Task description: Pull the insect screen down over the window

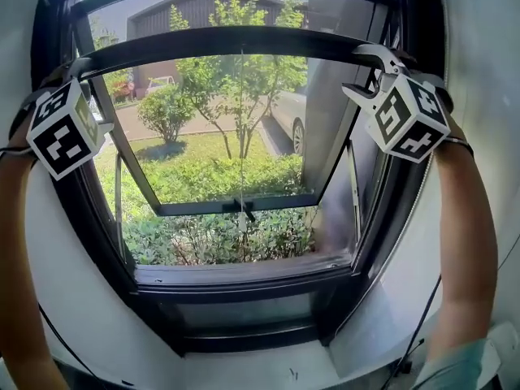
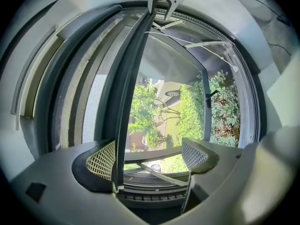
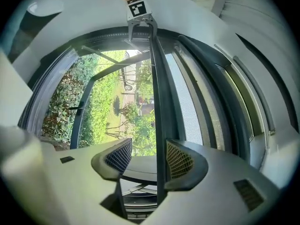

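- Outside, a sunlit garden [image 1: 211,177] of shrubs and lawn fills the background, seen past both grippers.
- Below and around the grippers stands the dark window frame [image 1: 244,292], with its glass pane [image 1: 236,207] swung outward, away from them.
- The insect screen [image 2: 93,111] is only a short way down: its grey mesh shows on the far side of the jaws from the garden, and most of the opening beneath the grippers is uncovered.
- The screen's pull bar [image 1: 236,41] is the thing to move. Its long axis runs level, straight from one gripper to the other, so each holds one end and neither is nearer.
- The left gripper [image 2: 147,156] is spread wide. The bar passes between its jaws and lies against one meshed pad [image 2: 101,161], well apart from the other, so nothing is clamped.
- The right gripper [image 3: 149,158] is likewise spread, with the bar against one pad [image 3: 180,161] and clear of the other.
- Judging by this, the coming pull goes straight down toward the sill, both ends kept level.
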Available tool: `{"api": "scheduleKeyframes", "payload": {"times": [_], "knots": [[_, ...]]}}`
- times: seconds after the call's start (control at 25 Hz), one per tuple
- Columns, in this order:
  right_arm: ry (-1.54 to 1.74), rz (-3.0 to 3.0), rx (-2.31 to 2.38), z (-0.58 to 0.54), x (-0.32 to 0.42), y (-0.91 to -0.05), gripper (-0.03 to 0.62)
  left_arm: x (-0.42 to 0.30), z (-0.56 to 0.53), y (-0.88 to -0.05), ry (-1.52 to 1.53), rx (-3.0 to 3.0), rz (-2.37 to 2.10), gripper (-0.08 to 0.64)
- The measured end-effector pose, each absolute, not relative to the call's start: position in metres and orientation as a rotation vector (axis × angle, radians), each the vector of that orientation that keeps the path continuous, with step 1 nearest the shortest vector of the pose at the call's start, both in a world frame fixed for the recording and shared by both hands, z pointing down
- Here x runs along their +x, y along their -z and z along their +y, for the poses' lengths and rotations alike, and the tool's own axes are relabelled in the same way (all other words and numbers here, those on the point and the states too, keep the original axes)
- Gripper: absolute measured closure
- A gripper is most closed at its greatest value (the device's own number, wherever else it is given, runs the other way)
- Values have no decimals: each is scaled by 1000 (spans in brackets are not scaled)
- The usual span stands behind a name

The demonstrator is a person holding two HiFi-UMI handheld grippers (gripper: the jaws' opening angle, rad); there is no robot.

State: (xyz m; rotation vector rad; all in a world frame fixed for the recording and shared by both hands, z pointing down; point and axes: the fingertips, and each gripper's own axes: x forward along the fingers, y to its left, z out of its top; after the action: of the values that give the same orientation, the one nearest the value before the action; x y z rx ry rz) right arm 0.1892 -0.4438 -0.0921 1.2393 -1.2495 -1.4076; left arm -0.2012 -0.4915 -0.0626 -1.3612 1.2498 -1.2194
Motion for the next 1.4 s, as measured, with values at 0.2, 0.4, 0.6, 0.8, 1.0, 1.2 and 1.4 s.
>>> {"api": "scheduleKeyframes", "payload": {"times": [0.2, 0.4, 0.6, 0.8, 1.0, 1.2, 1.4], "knots": [[1358, -1257, 1186, -443, 188, 60, 364, -198, -486, 36, 1216, -1371, 1233, 126], [1305, -1279, 1132, -441, 189, 27, 364, -193, -484, 4, 1239, -1380, 1202, 126], [1251, -1331, 1074, -439, 188, -16, 367, -204, -484, -46, 1329, -1388, 1184, 126], [1206, -1347, 1031, -439, 187, -49, 366, -205, -483, -81, 1355, -1406, 1150, 126], [1148, -1364, 999, -438, 189, -84, 366, -206, -482, -114, 1367, -1414, 1119, 126], [1109, -1354, 998, -436, 188, -96, 365, -207, -481, -127, 1365, -1420, 1106, 126], [1087, -1342, 998, -437, 189, -99, 365, -206, -480, -129, 1368, -1424, 1100, 126]]}}
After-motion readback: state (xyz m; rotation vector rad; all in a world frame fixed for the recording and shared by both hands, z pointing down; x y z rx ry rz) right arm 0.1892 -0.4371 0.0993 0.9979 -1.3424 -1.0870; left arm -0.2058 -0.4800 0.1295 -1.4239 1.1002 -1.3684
